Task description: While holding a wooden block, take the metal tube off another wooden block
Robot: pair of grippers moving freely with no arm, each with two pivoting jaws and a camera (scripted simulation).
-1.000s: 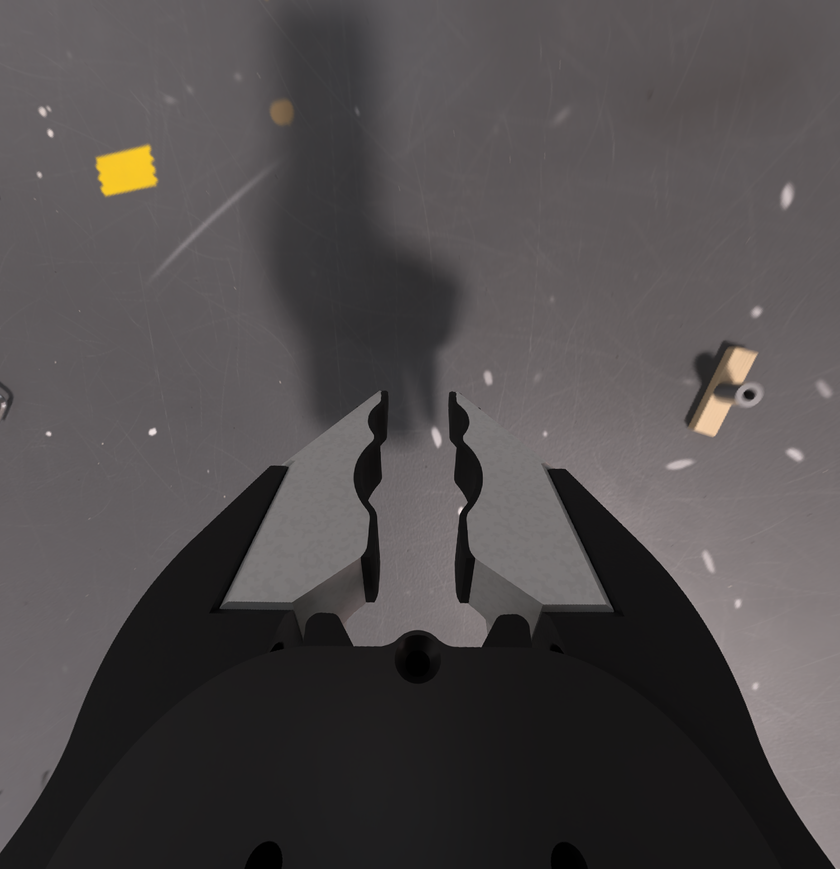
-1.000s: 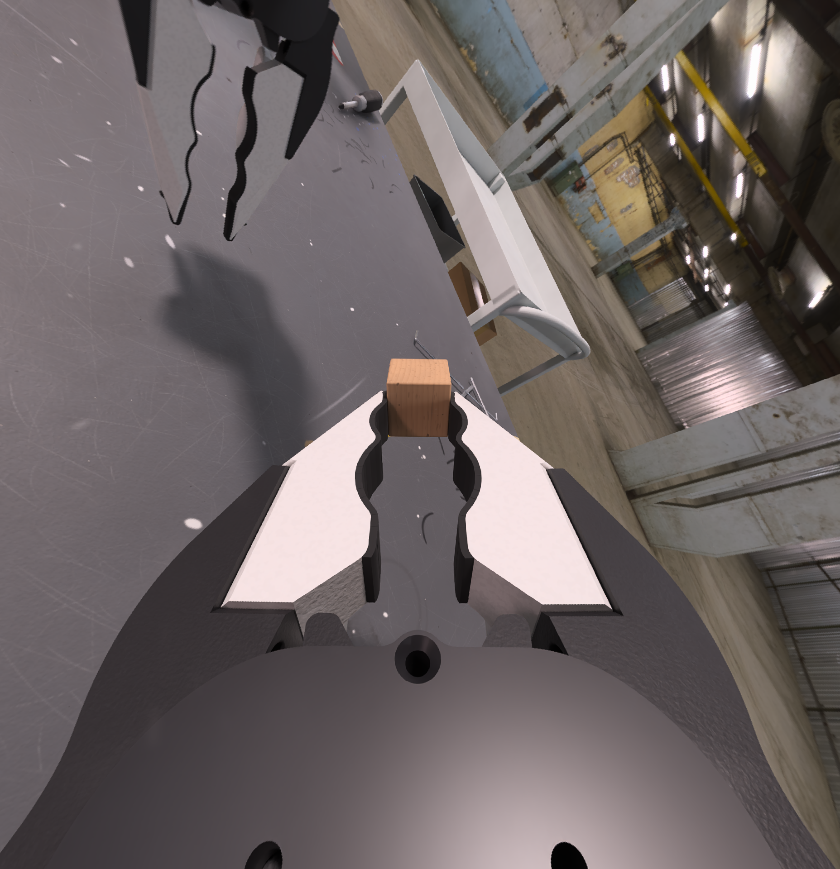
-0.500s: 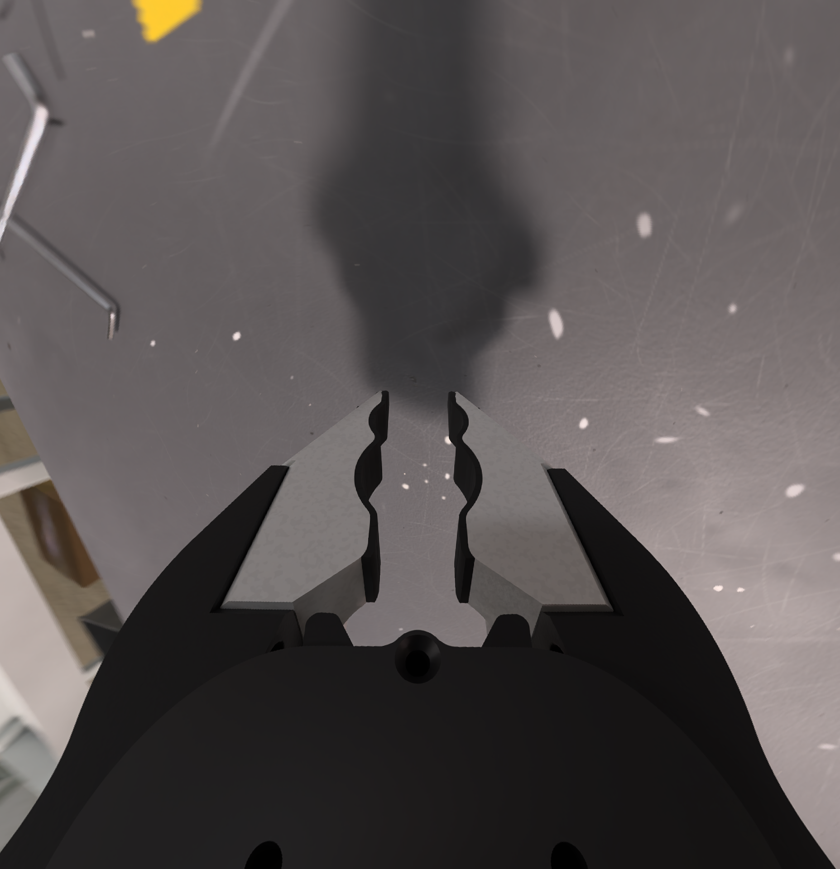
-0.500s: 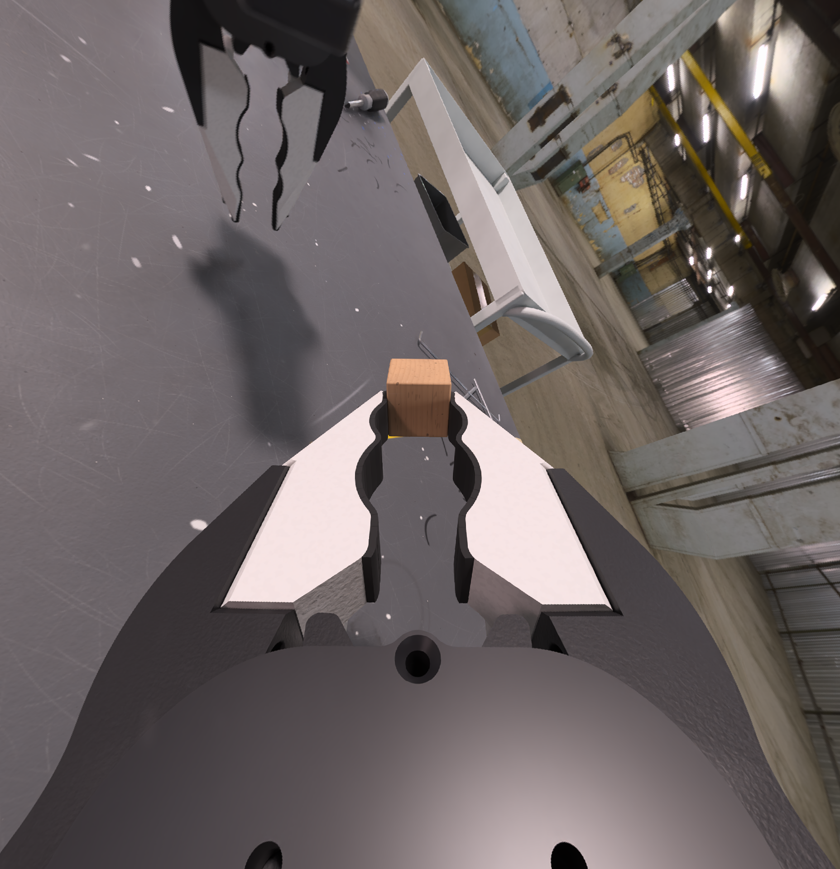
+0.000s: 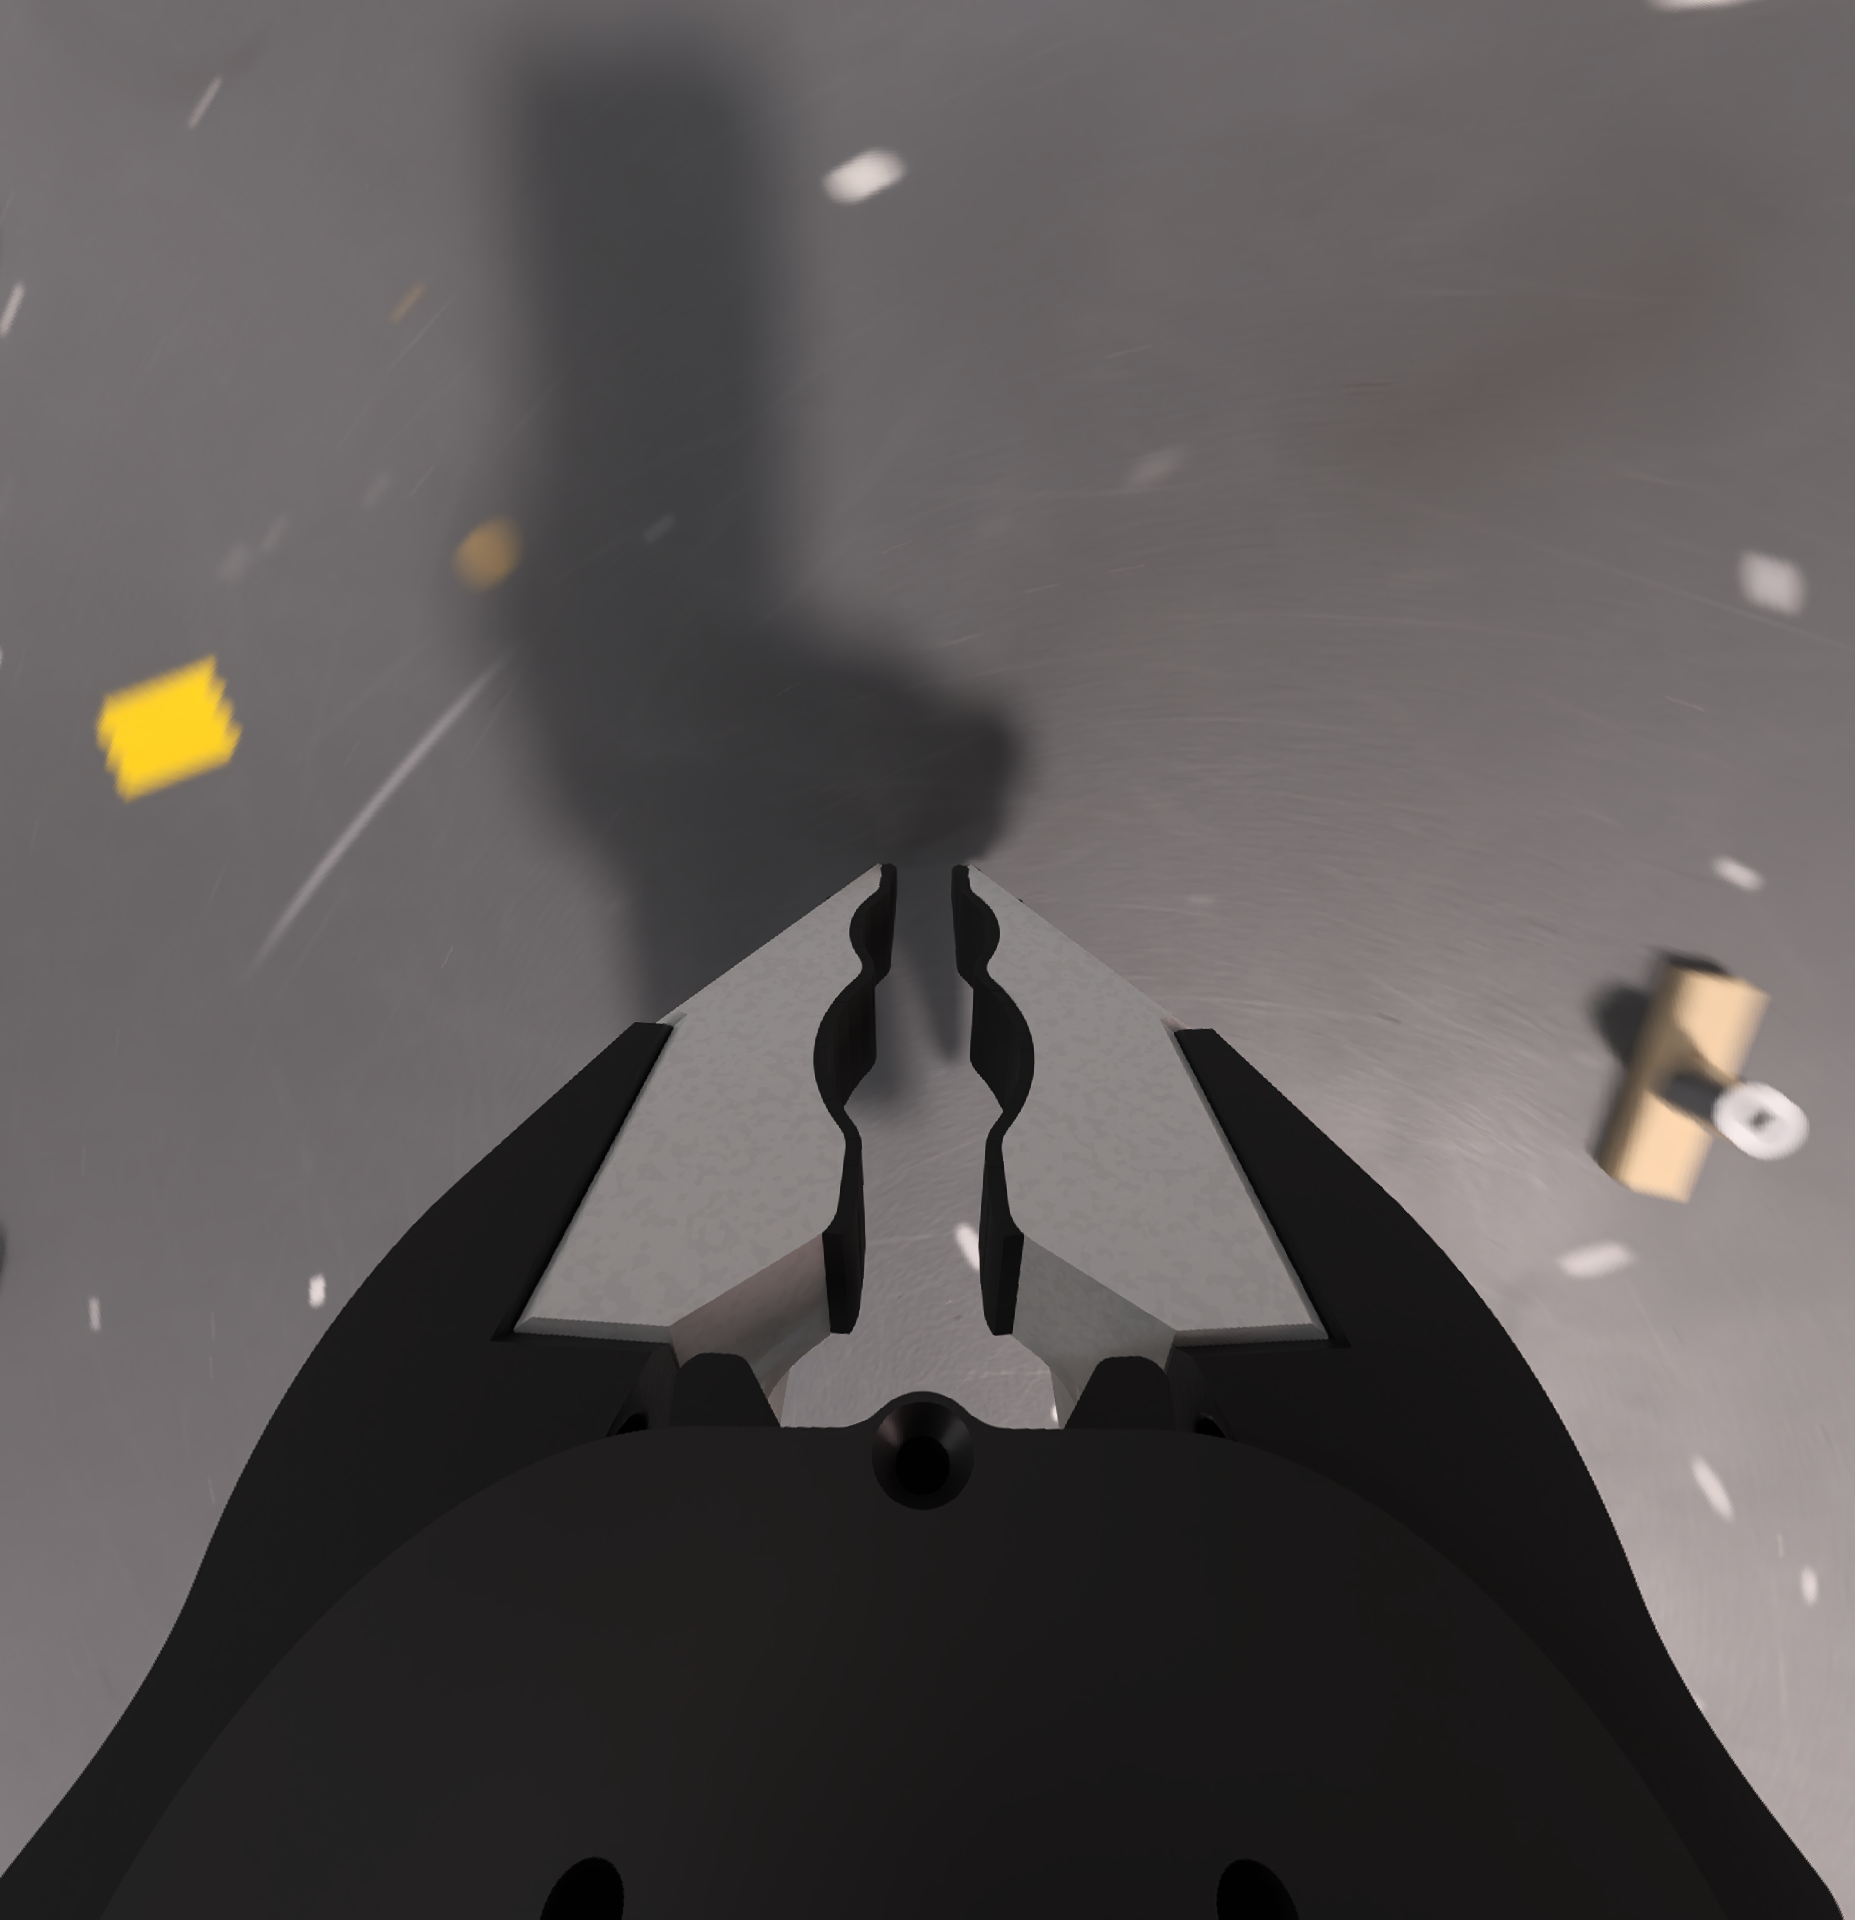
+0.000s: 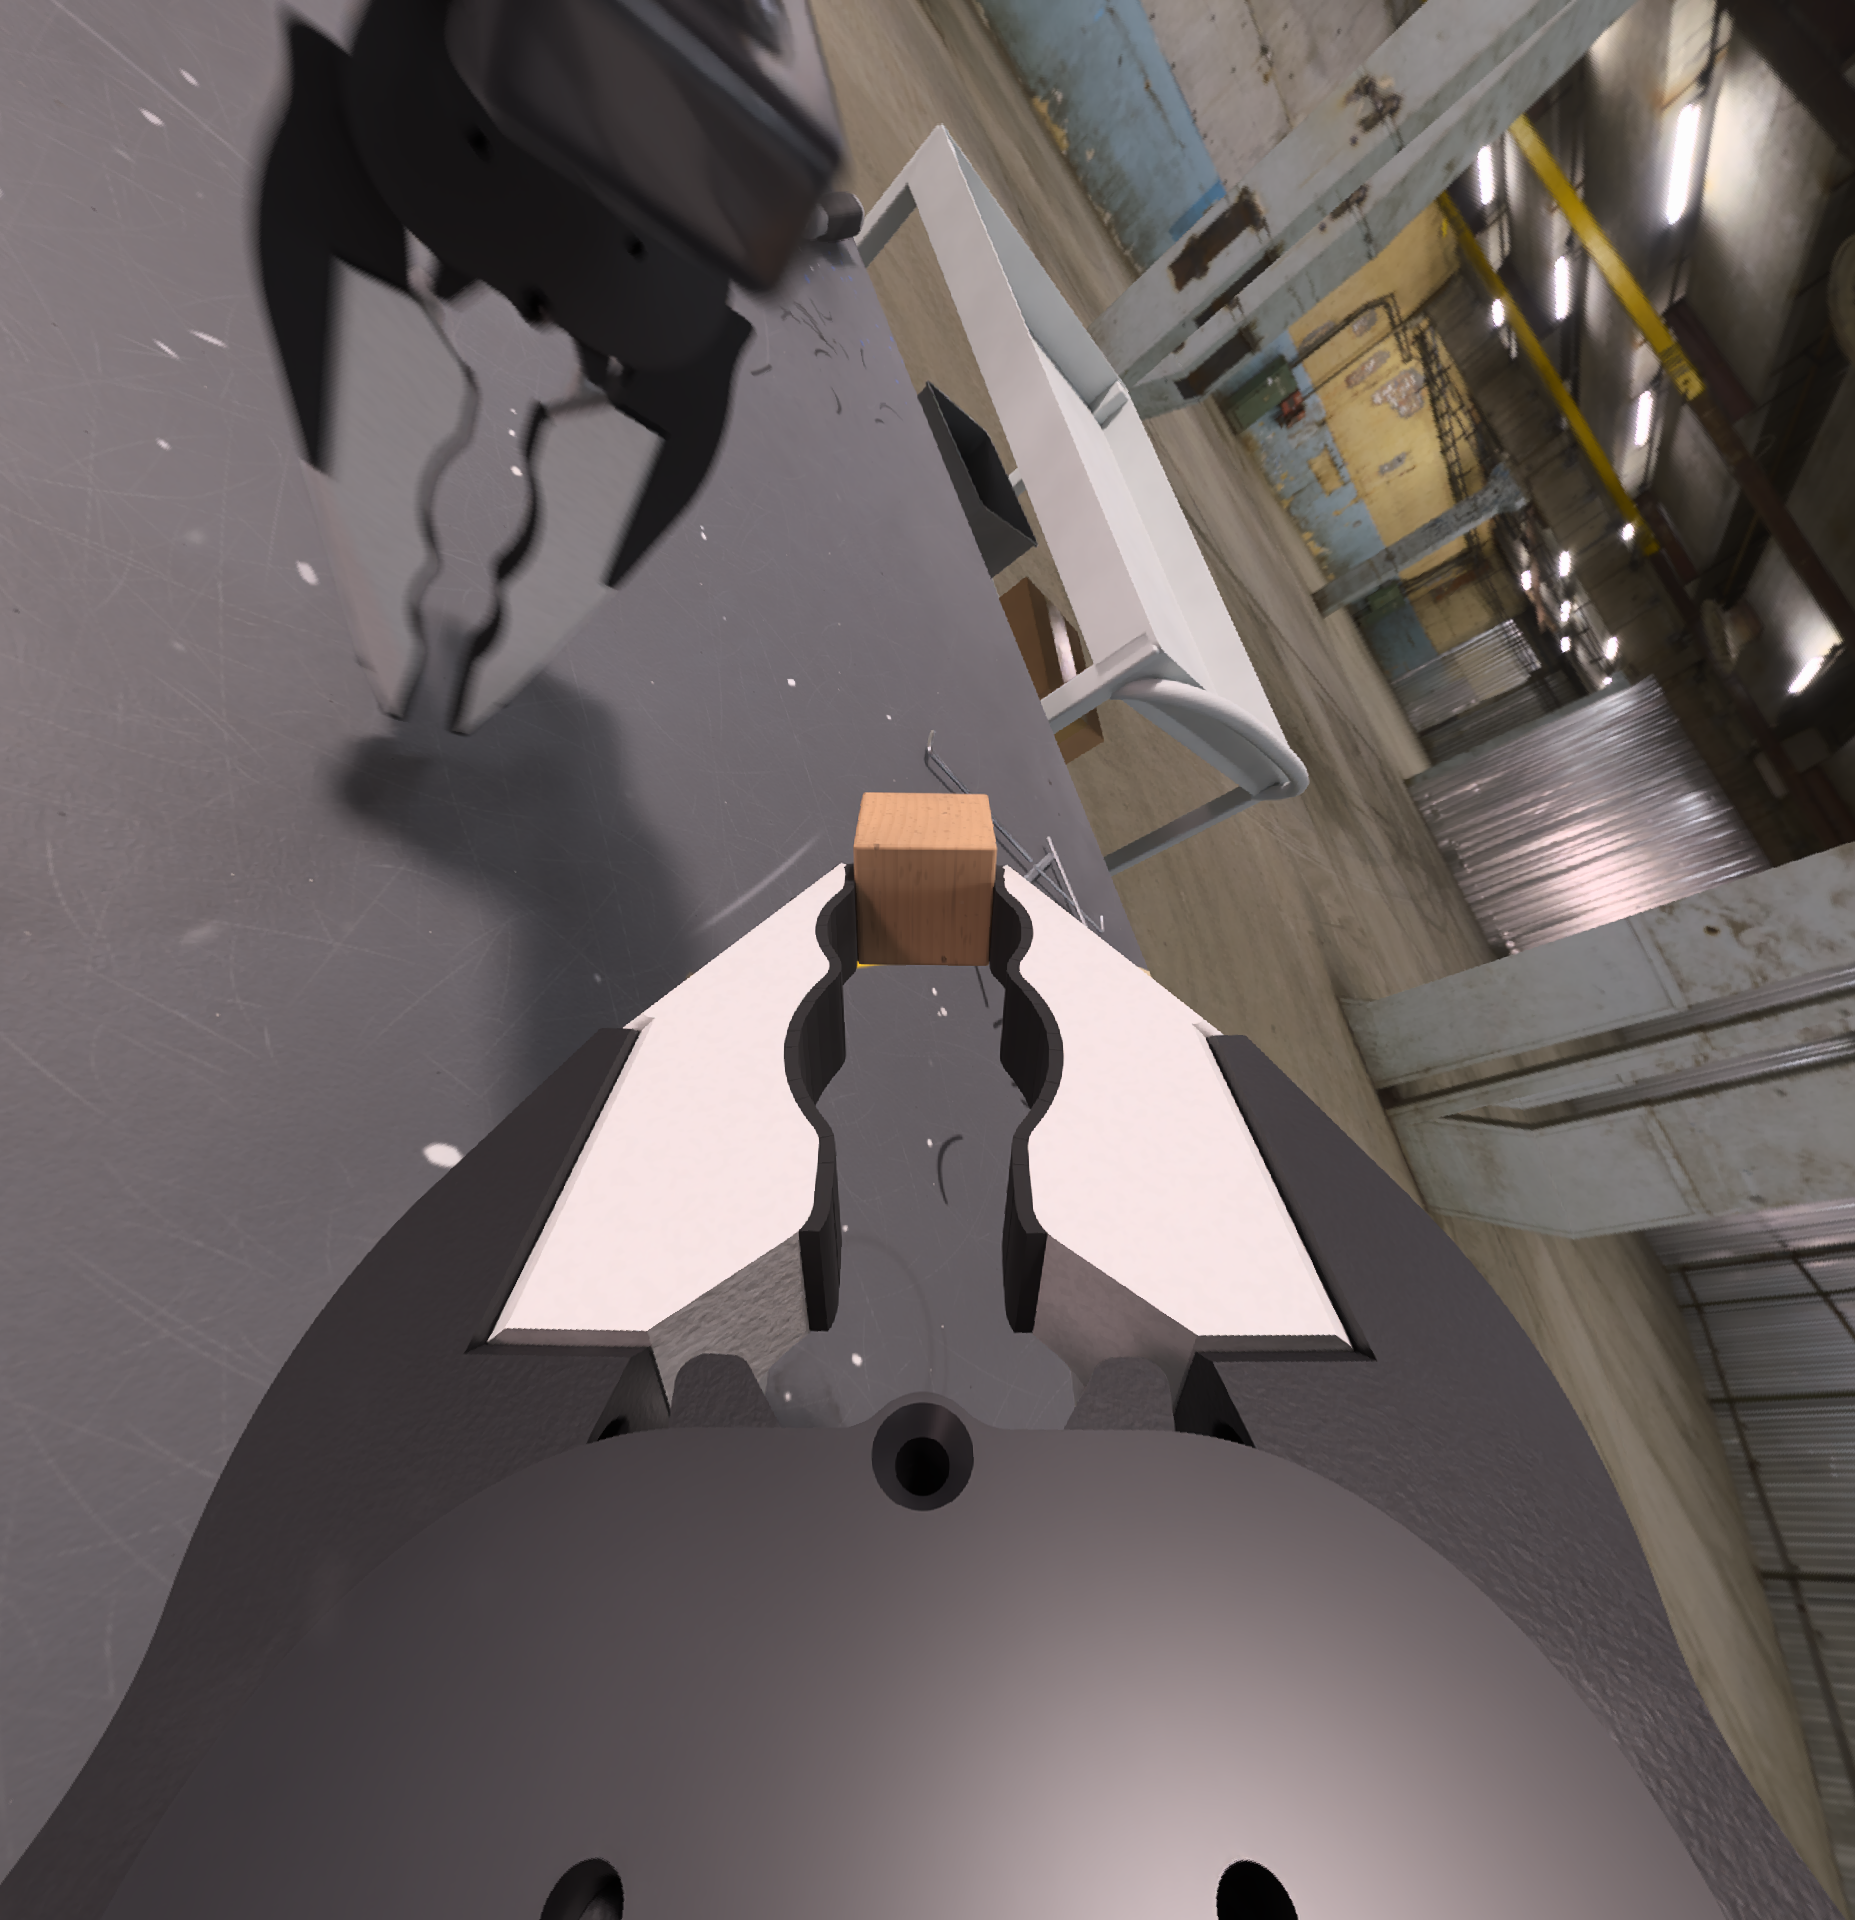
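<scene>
A pale wooden block lies on the grey table at the right of the left wrist view. A short metal tube sticks out of its side. My left gripper is empty above the bare table, left of that block. Its jaws stand only a narrow gap apart. It also shows blurred in the right wrist view, ahead and to the left. My right gripper is shut on a brown wooden cube, held at the fingertips above the table.
A yellow flat piece and a small tan disc lie on the table's left. In the right wrist view the table edge runs past thin metal keys, with a white frame beyond it.
The left wrist view has swung so the block with the tube shows again at the right. My left jaws have narrowed. My left gripper looms larger in the right wrist view. The right gripper has not moved.
</scene>
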